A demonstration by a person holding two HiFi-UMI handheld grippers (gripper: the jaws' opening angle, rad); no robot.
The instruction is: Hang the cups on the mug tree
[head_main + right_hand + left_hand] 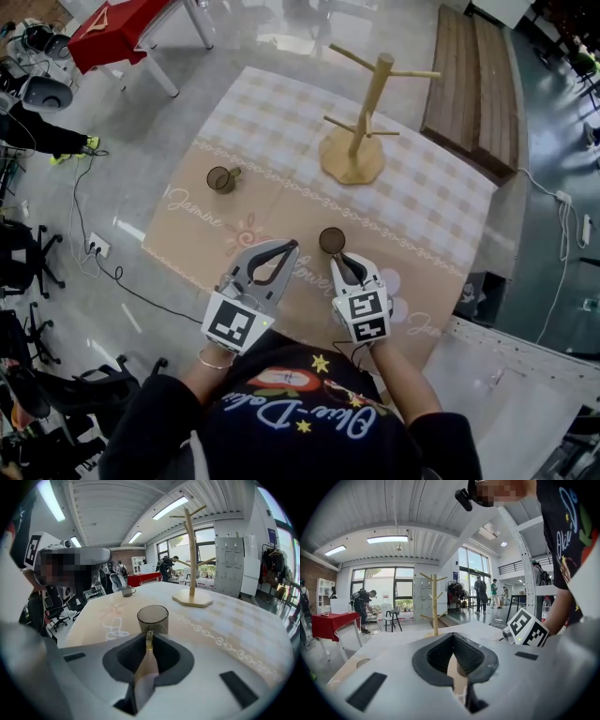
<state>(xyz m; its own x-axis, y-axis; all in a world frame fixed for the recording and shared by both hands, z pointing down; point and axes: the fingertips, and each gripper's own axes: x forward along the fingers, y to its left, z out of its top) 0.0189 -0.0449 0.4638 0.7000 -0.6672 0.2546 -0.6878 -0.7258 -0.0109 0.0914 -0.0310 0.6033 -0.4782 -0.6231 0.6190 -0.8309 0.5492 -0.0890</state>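
At the lower middle of the head view, the right gripper (347, 262) has its fingers closed on the handle (149, 639) of a smoky glass cup (332, 240), which stands upright on the counter (412, 206). The right gripper view shows the thin handle pinched between the dark pads, with the cup body just past the tips. Beside it to the left, the left gripper (286, 248) hovers over the near edge with its fingers shut together and empty; in its own view the tips meet over bare cloth. A second cup (221, 178) of the same kind sits upright well apart, toward the left edge of the counter, its handle pointing right. The wooden mug tree (361, 131) stands on its flat base in the upper middle, pegs angled out to both sides. A checked and flower-printed tablecloth (281, 122) lies between it and both cups. Around the counter are a slatted wooden bench (478, 84) at upper right, a red-covered table (122, 28) at upper left, and cables (97, 248) and office chairs (28, 253) on the floor at left.
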